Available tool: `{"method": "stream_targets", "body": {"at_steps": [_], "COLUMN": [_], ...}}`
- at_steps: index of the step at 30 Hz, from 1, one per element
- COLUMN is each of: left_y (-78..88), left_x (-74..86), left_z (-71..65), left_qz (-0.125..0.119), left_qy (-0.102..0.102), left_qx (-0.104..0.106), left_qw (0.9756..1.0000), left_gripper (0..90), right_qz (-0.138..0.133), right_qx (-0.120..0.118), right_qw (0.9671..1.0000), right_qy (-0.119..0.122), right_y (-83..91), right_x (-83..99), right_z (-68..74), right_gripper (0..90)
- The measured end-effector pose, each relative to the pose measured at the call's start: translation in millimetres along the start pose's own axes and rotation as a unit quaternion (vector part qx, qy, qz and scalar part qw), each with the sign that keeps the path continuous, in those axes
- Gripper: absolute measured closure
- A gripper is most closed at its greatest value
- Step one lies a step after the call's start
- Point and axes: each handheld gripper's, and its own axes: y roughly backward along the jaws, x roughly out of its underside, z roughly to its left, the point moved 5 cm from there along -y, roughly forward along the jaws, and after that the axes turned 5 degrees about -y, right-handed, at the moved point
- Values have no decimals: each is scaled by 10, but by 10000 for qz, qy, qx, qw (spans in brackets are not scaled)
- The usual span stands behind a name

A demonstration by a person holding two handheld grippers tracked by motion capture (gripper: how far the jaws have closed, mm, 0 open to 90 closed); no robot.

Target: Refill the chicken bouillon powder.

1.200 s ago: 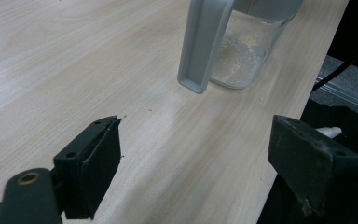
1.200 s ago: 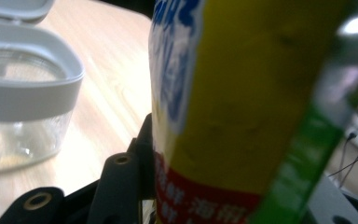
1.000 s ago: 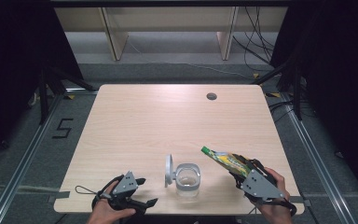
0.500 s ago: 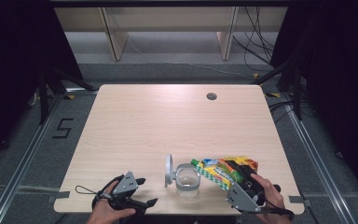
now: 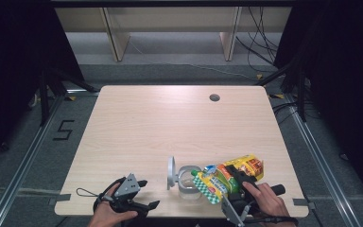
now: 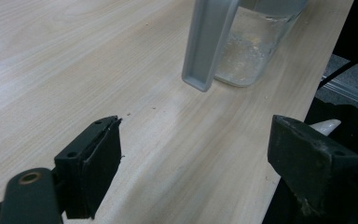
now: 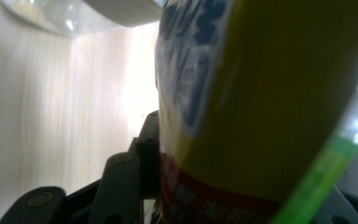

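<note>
A clear glass jar point(image 5: 185, 183) stands near the table's front edge, its grey hinged lid point(image 5: 171, 171) flipped up on the left. My right gripper point(image 5: 240, 178) is shut on a yellow and green snack bag point(image 5: 215, 182). The bag is tilted, and its lower left corner reaches over the jar's mouth. In the right gripper view the bag point(image 7: 261, 93) sits between the jaws, with the jar point(image 7: 65, 16) at the top left. My left gripper point(image 5: 147, 193) rests open at the front left. Its view shows the jar point(image 6: 251, 51) and lid point(image 6: 209, 42) beyond open jaws.
The light wooden table point(image 5: 170, 127) has a round cable hole point(image 5: 214, 98) at the back right. Both hands sit at the front edge. Pale shelving point(image 5: 170, 28) and loose cables lie on the floor beyond the table.
My right gripper has moved left with the bag toward the jar. The bag has swung from pointing away to lying across, its corner now over the jar. The left gripper has kept still.
</note>
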Motion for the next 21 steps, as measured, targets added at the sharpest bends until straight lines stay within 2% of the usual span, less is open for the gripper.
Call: {"method": "stream_targets", "body": {"at_steps": [1, 2, 3, 4, 5, 6, 7, 8, 9, 11, 12, 13, 14, 15, 16, 18, 19, 20, 21], "left_y": [-7, 4, -4, -4, 0, -6, 5, -1, -6, 1, 0, 0, -3, -7, -5, 0, 0, -3, -5], "left_x": [-2, 0, -9, -8, -5, -10, 0, -4, -8, 1, 1, 1, 0, -3, -2, 1, 1, -1, -3], "left_z": [-2, 3, -13, -12, -7, -14, 4, -6, -14, 3, 3, 1, -4, -10, -6, 3, 2, -2, -6], "left_qz": [-56, -26, -118, -114, -83, -122, -13, -55, -97, -25, -26, -24, -40, -72, -60, -21, -25, -41, -61], "left_qy": [72, 59, 154, 160, 131, 159, 46, 80, 109, 61, 61, 58, 76, 101, 96, 61, 58, 75, 93], "left_qx": [-9, -29, 4, 3, -1, 4, -22, -7, 8, -30, -31, -19, -12, 8, -5, -28, -24, -13, -4], "left_qw": [10000, 10000, 9998, 9998, 9999, 9998, 10000, 10000, 9999, 10000, 10000, 10000, 10000, 9999, 9999, 10000, 10000, 10000, 9999], "left_gripper": [170, 170, 171, 171, 170, 170, 171, 171, 170, 170, 170, 171, 171, 171, 170, 170, 171, 170, 170], "right_qz": [84, 121, 114, 158, 160, 193, 270, 223, 266, 361, 356, 389, 406, 357, 294, 384, 370, 345, 370], "right_qx": [-44, -12, -18, -2, 5, 80, 53, 69, 110, 107, 199, 173, 206, 283, 250, 327, 352, 375, 381], "right_qw": [9999, 9998, 9994, 9994, 9985, 9991, 9984, 9967, 9985, 9963, 9966, 9952, 9964, 9956, 9938, 9910, 9906, 9886, 9890], "right_qy": [79, 173, 319, 297, 520, 373, 501, 775, 458, 772, 710, 885, 721, 813, 1044, 1238, 1270, 1418, 1379], "right_y": [-1, -8, -14, -9, -9, -7, 1, -4, 1, 14, 11, 23, 31, 31, 17, 43, 50, 51, 58], "right_x": [-12, -30, -51, -59, -76, -71, -77, -99, -75, -89, -88, -103, -95, -109, -126, -153, -166, -177, -181], "right_z": [19, 34, 31, 48, 23, 45, 37, 1, 48, 19, 32, 10, 35, 26, 26, 1, -2, -25, -20], "right_gripper": [597, 605, 606, 607, 607, 607, 607, 607, 607, 608, 608, 608, 608, 608, 608, 608, 608, 608, 608]}}
